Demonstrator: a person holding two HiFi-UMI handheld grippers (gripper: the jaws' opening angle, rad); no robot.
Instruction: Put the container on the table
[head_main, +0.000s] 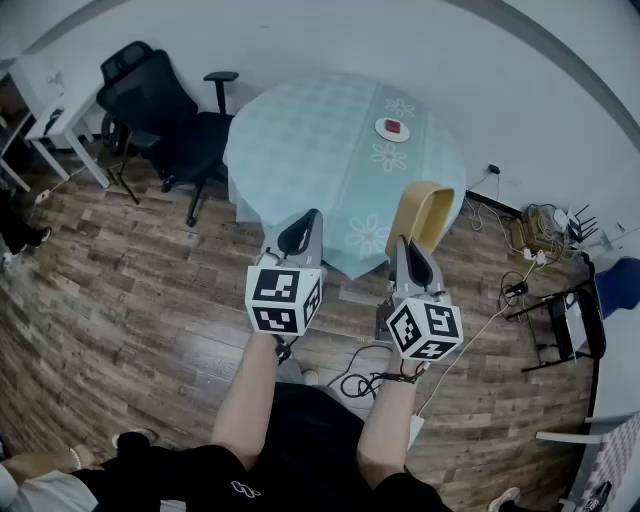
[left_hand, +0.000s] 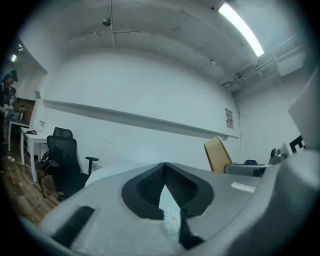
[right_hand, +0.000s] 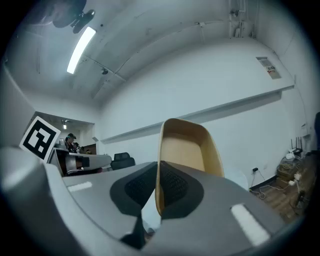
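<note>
The container (head_main: 428, 212) is a tan, deep oblong tub. It hangs tilted in the air over the near right edge of the round table (head_main: 300, 130). My right gripper (head_main: 405, 245) is shut on its rim. In the right gripper view the rim runs between the jaws of the right gripper (right_hand: 157, 167), and the open inside of the container (right_hand: 186, 150) faces the camera. My left gripper (head_main: 305, 222) hovers at the table's near edge, to the left of the container. The left gripper (left_hand: 165, 167) has its tips together and holds nothing. The container (left_hand: 218, 155) shows at its right.
A pale teal cloth with a flowered runner (head_main: 385, 155) covers the table. A small white dish (head_main: 392, 129) with something red stands at its far side. A black office chair (head_main: 160, 110) and a white desk (head_main: 55, 95) are at the left. Cables and a power strip (head_main: 530, 255) lie on the floor at the right.
</note>
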